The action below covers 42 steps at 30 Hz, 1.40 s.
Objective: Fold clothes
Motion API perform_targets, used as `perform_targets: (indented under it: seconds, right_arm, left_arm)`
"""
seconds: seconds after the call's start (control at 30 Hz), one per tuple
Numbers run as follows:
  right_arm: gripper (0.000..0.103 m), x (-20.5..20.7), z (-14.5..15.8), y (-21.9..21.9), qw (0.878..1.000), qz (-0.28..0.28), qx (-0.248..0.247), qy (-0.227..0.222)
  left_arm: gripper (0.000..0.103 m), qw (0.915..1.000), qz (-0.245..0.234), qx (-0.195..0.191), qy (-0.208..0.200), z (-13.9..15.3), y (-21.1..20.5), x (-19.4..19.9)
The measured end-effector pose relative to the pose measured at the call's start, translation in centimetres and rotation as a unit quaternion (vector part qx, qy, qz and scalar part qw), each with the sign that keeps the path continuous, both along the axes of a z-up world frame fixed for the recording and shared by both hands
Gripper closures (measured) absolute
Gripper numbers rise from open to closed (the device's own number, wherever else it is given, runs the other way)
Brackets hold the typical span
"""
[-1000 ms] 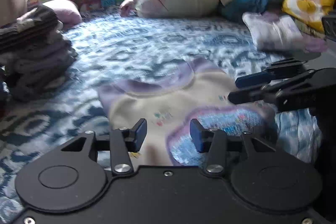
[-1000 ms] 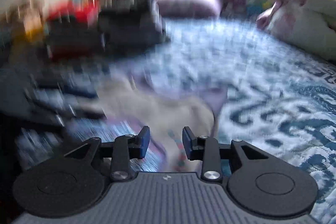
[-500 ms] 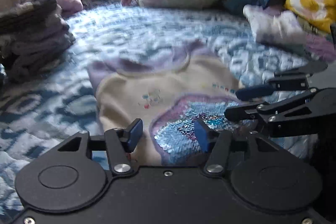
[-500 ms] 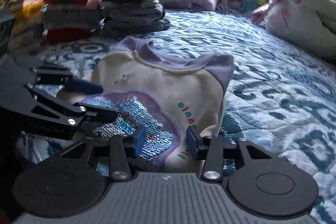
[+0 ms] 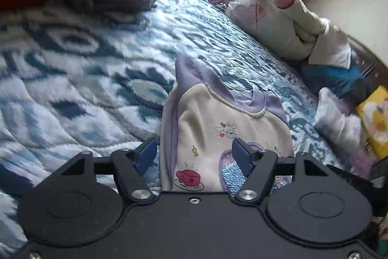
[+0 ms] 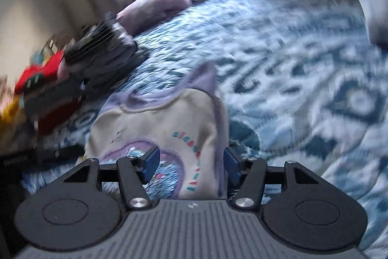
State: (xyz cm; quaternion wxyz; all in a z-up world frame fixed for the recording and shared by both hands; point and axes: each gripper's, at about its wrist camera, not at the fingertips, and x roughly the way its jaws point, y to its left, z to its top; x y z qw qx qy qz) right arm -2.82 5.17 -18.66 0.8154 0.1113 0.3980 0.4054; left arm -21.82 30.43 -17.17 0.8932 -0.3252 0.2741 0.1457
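Observation:
A cream sweatshirt (image 5: 218,128) with lilac sleeves, a lilac collar and a sequin patch lies flat on the blue patterned bedspread (image 5: 84,94), its sleeves folded in. My left gripper (image 5: 195,155) hovers over the shirt's left side; its jaws are opening and the blue pads press on nothing. My right gripper (image 6: 190,164) stands over the sweatshirt (image 6: 165,123) at its right edge, jaws also opening, cloth lying below the gap but not pinched. The left gripper's dark body (image 6: 55,154) shows at the left of the right wrist view.
Stacks of folded dark and red clothes (image 6: 80,69) stand left of the shirt. A lilac pillow (image 6: 155,6) lies behind them. Bundled bedding (image 5: 274,16), a blue item (image 5: 334,81), a folded pale garment (image 5: 339,128) and a yellow cushion (image 5: 378,118) line the right side.
Both views have rolled, so the bed now looks tilted. Both grippers' jaws have spread wider and shifted apart toward the shirt's opposite side edges.

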Motion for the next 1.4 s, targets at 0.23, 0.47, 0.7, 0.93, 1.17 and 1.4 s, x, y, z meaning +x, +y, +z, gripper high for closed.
perform_targets:
  seconds: [0.23, 0.47, 0.7, 0.93, 1.17, 1.4]
  right_arm:
    - [0.04, 3.3, -2.2, 0.4, 0.996, -0.007, 0.056, 0.066]
    - [0.037, 3.8, -2.1, 3.4, 0.999, 0.03, 0.035, 0.02]
    - [0.065, 3.7, -2.5, 2.9, 0.998, 0.03, 0.052, 0.03]
    - [0.082, 3.0, -1.4, 2.3, 0.994, 0.029, 0.09, 0.061]
    - [0.082, 1.3, 2.4, 2.2, 0.985, 0.045, 0.151, 0.069]
    - [0.082, -0.4, 5.8, 5.5, 0.972, 0.098, 0.192, 0.094]
  left_arm:
    - [0.036, 0.9963, -0.002, -0.08, -0.033, -2.2, 2.6, 1.6]
    - [0.046, 0.9946, -0.019, -0.085, -0.055, -2.8, 3.0, 2.9]
    - [0.08, 0.9934, -0.033, -0.093, -0.058, -3.3, 2.7, 3.6]
    - [0.087, 0.9856, -0.022, -0.133, -0.102, -1.1, 2.2, 1.3]
    - [0.087, 0.9766, 0.001, -0.154, -0.151, 3.7, 3.0, -3.2]
    - [0.087, 0.9657, 0.052, -0.17, -0.189, 7.1, 5.2, -9.3]
